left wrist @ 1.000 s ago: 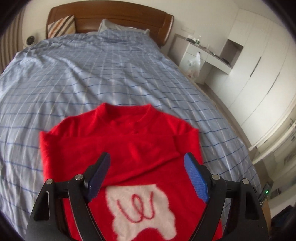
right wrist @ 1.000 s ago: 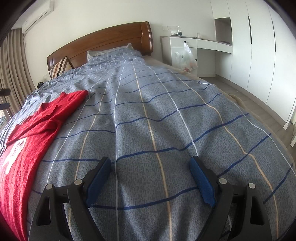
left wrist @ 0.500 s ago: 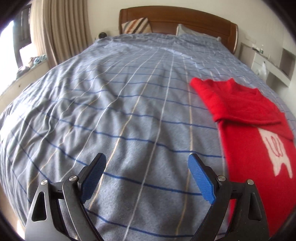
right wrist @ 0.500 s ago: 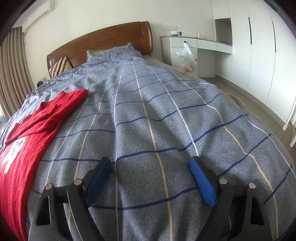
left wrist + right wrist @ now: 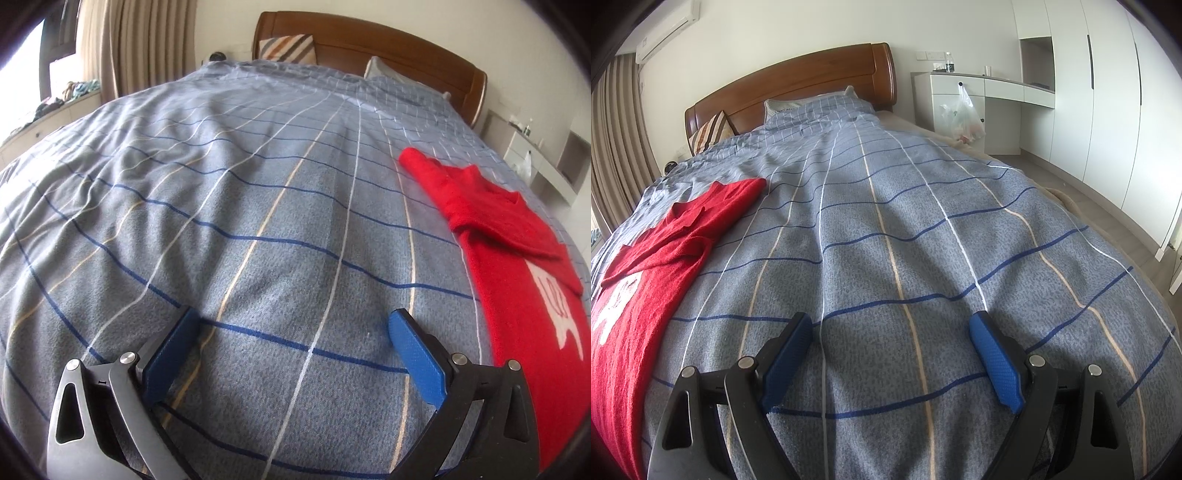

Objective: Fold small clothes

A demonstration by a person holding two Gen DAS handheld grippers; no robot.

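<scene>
A red sweater point(image 5: 517, 258) with a white patch lies flat on the blue checked bedspread point(image 5: 240, 206), its sleeves folded across the chest. In the left wrist view it is at the right edge; in the right wrist view the sweater point(image 5: 657, 266) is at the left edge. My left gripper point(image 5: 293, 317) is open and empty, low over bare bedspread to the left of the sweater. My right gripper point(image 5: 892, 321) is open and empty, low over bare bedspread point(image 5: 905, 229) to the right of the sweater.
A wooden headboard point(image 5: 798, 85) and pillows stand at the far end of the bed. A white desk point(image 5: 982, 96) with a hanging plastic bag point(image 5: 964, 118) and tall wardrobes point(image 5: 1108, 92) are to the right. Curtains point(image 5: 144, 44) and a window ledge are to the left.
My left gripper has swung left off the sweater, from above its chest to bare bedspread beside it. The right gripper has barely moved.
</scene>
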